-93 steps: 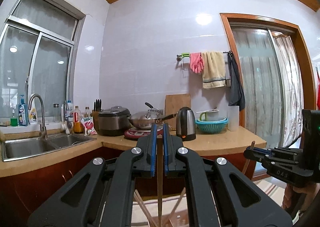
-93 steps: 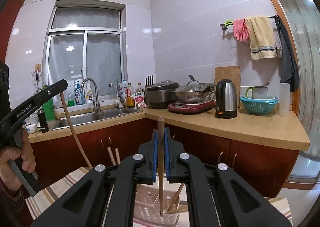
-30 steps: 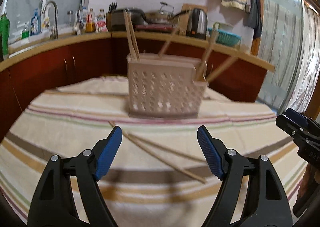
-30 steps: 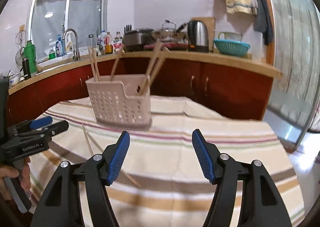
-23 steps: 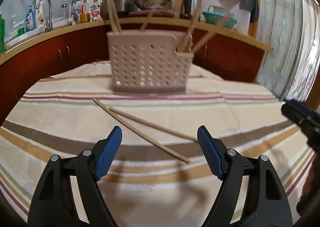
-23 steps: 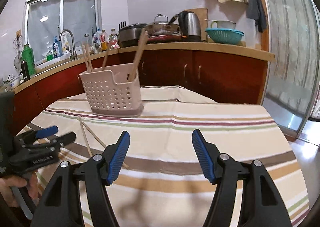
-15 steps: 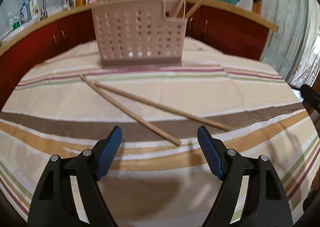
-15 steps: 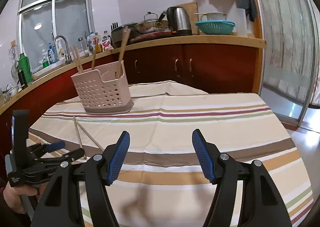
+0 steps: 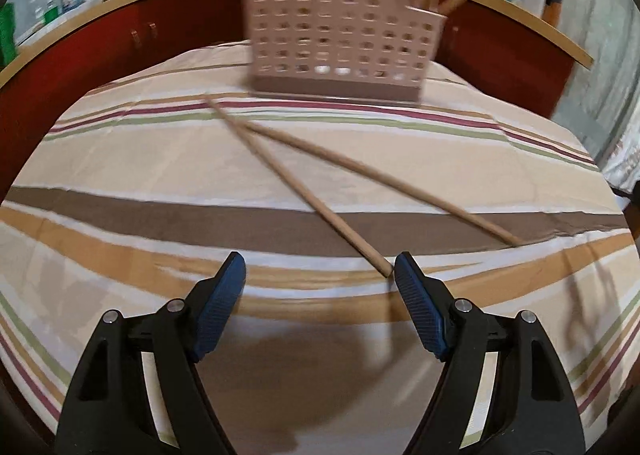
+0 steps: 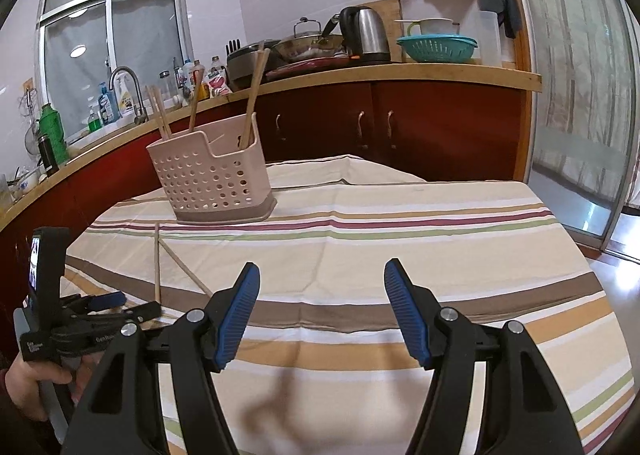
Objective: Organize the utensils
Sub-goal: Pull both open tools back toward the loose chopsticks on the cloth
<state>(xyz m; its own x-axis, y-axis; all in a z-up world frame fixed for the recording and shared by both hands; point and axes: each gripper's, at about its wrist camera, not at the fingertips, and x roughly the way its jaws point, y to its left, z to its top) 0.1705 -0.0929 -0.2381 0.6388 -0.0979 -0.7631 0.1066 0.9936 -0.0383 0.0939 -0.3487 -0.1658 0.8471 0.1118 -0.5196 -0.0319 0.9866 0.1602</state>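
Observation:
A pink perforated utensil basket (image 9: 340, 27) stands on the striped tablecloth (image 9: 120, 175) and holds several wooden chopsticks (image 10: 253, 95); it also shows in the right wrist view (image 10: 212, 183). Two loose chopsticks lie crossed on the cloth in front of it: one (image 9: 296, 187) ends just at my left gripper's right fingertip, the other (image 9: 384, 179) runs off to the right. My left gripper (image 9: 320, 275) is open and empty, low over the cloth. My right gripper (image 10: 322, 275) is open and empty above the cloth, to the right of the left gripper (image 10: 116, 305).
The table's edge (image 10: 580, 239) drops off to the right toward a glass door (image 10: 580, 95). Red cabinets and a wooden counter (image 10: 440, 75) with a kettle, wok and teal colander run behind the table. A sink (image 10: 124, 95) stands at the left.
Both grippers let go of chopsticks into the basket and came down open. My left gripper has moved closer to the two loose chopsticks. My right gripper has drawn back from the basket.

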